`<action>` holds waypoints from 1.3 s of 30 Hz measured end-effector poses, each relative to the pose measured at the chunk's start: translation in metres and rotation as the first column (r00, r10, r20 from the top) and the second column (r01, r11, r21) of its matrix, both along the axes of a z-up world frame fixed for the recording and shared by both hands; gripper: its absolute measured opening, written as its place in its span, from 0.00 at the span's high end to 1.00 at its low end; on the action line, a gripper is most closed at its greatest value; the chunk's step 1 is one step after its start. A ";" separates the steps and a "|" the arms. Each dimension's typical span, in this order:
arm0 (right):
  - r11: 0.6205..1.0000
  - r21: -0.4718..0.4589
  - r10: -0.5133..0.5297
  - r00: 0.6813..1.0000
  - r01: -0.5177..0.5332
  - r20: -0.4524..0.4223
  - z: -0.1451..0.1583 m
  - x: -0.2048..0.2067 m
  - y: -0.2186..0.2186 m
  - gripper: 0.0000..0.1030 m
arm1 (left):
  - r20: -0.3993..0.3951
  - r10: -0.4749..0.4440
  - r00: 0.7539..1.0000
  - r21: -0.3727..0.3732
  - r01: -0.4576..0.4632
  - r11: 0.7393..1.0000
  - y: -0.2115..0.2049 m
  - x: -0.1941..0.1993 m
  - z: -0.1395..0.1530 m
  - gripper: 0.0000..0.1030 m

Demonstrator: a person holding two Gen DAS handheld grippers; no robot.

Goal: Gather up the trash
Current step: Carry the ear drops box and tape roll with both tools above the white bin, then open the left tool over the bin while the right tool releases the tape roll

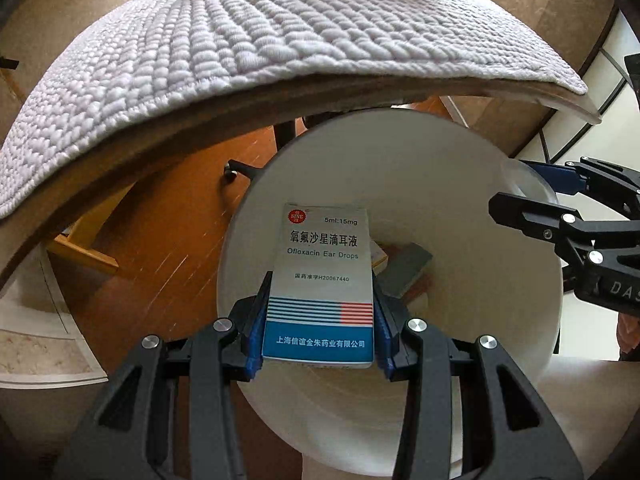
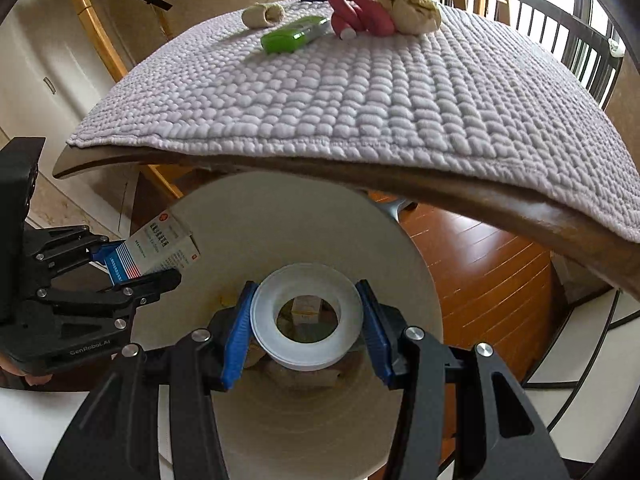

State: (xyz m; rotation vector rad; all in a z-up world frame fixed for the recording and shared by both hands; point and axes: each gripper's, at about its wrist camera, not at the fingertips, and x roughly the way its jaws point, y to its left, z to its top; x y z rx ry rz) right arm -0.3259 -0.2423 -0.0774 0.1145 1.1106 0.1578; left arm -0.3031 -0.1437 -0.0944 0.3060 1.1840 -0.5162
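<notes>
Orange-brown wood flooring (image 2: 480, 264) runs beneath a table whose top carries a nubbly, pale lilac quilted mat (image 2: 360, 100), and just under its near edge stands a round white trash bin (image 1: 460, 208), smooth-walled and matte, with a few boxes already lying at its bottom.

Above the bin's mouth, the left gripper (image 1: 320, 328) has its blue ribbed pads pressed against both sides of a glossy cardboard ear-drops box (image 1: 322, 280), flat and rectangular, held upright. Beside it, the right gripper (image 2: 306, 320) is clamped across a white tape roll (image 2: 306, 316), a smooth ring with a hollow core through which the bin's contents show.

Risks, as I judge them: the box sits toward the bin's left side, so a release with any sideways tilt could clip the rim and send it to the floor; the roll could bounce or roll off if it lands on edge. Both grippers are close together, so they might knock each other.

Left on the mat's far end: a green packet (image 2: 292, 38), a pink looped thing (image 2: 356, 12), a crumpled paper wad (image 2: 412, 8) and a small beige roll (image 2: 262, 14)
</notes>
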 end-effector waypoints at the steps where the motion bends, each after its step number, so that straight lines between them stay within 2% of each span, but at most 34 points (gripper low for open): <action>1: 1.000 0.004 -0.003 1.000 0.003 -0.004 -0.003 0.001 0.000 0.53 | -0.002 0.000 1.000 0.001 0.000 1.000 -0.002 0.000 -0.004 0.57; 12: 0.999 0.027 -0.021 0.999 0.021 -0.029 -0.020 0.001 -0.005 0.53 | -0.014 -0.010 1.000 0.015 0.010 1.000 -0.016 0.003 -0.026 0.57; 26: 0.999 0.022 -0.028 0.999 0.029 -0.034 -0.015 0.003 -0.009 0.52 | -0.024 -0.002 1.000 0.025 0.003 1.000 -0.011 0.005 -0.020 0.57; 28: 0.999 0.022 -0.034 0.999 0.034 -0.036 -0.014 0.007 -0.011 0.52 | -0.025 0.002 1.000 0.029 -0.001 1.000 -0.010 0.007 -0.020 0.53; 29: 0.999 0.022 -0.037 0.999 0.038 -0.039 -0.014 0.007 -0.013 0.50 | -0.026 0.002 1.000 0.026 -0.001 1.000 -0.005 0.008 -0.021 0.50; 31: 0.999 0.021 -0.045 0.998 0.046 -0.039 -0.014 0.005 -0.016 0.34 | -0.028 -0.004 1.000 0.018 0.005 1.000 -0.004 0.008 -0.019 0.42; 34: 0.998 0.036 -0.055 0.998 0.056 -0.026 -0.009 0.004 -0.022 0.31 | -0.018 -0.016 1.000 0.015 0.016 1.000 -0.001 0.007 -0.013 0.34; 39: 0.998 0.042 -0.045 0.999 0.044 0.025 0.013 0.001 -0.028 0.27 | 0.007 -0.036 0.999 -0.046 0.037 0.998 0.009 0.002 0.012 0.33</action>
